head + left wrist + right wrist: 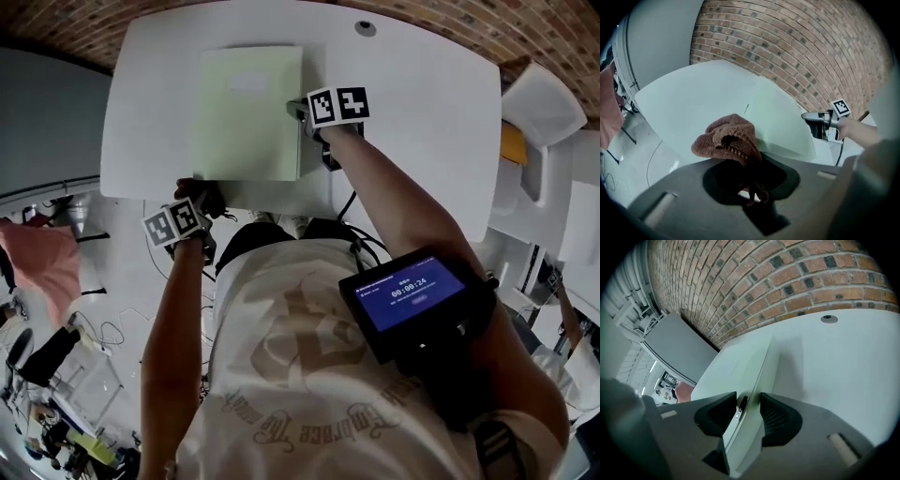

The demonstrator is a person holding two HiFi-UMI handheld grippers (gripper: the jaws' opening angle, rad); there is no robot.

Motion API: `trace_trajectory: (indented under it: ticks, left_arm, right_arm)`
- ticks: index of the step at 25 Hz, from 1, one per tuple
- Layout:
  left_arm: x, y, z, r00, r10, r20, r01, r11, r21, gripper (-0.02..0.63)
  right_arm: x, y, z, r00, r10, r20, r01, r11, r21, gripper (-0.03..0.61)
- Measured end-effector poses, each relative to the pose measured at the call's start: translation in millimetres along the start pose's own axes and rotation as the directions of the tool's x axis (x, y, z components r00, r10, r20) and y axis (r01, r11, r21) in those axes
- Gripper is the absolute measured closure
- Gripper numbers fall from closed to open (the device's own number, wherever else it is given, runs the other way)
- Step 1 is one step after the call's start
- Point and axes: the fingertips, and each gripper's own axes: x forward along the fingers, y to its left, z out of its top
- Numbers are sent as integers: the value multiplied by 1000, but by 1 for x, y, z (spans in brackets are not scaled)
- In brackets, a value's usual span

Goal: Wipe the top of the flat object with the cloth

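A pale green flat object [248,112] [778,122] [745,366] lies on the white table [422,112], towards its left side. My right gripper [314,127] [747,411] sits at the object's right edge, with its jaws closed across that edge, one on top and one at the side. My left gripper [199,208] [750,187] is at the object's near-left corner, by the table's front edge. It is shut on a bunched brown cloth [726,140], which hangs out ahead of the jaws just short of the object. In the left gripper view the right gripper [818,123] shows at the object's far side.
A round grey grommet [366,28] [829,318] sits in the table near its far edge. A brick wall [797,42] runs behind the table. White furniture [544,103] stands at the right, and a pink fabric [47,262] lies on the floor at the left.
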Motion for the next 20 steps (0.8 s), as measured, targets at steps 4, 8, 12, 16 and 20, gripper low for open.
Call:
trace_trajectory:
  ticks: [4, 8, 12, 16, 20]
  left_arm:
    - [9, -23, -9, 998, -45, -35, 43, 998, -43, 529]
    - [17, -52, -25, 991, -103, -90, 102, 995, -7, 529]
    - [27, -85, -40, 975, -157, -154, 168, 984, 58, 529]
    - [37, -110, -48, 958, -195, -211, 221, 969, 110, 529]
    - [45, -130, -58, 938, -238, -251, 278, 951, 135, 529]
  right_arm:
    - [-2, -2, 1, 1000, 9, 9, -9, 1000, 0, 411]
    - [0, 2, 1, 1000, 10, 13, -10, 1000, 0, 411]
    - [0, 2, 0, 1000, 9, 15, -9, 1000, 2, 411]
    - [1, -1, 0, 1000, 11, 21, -11, 1000, 5, 411]
    - [3, -3, 0, 999, 8, 35, -8, 1000, 9, 411]
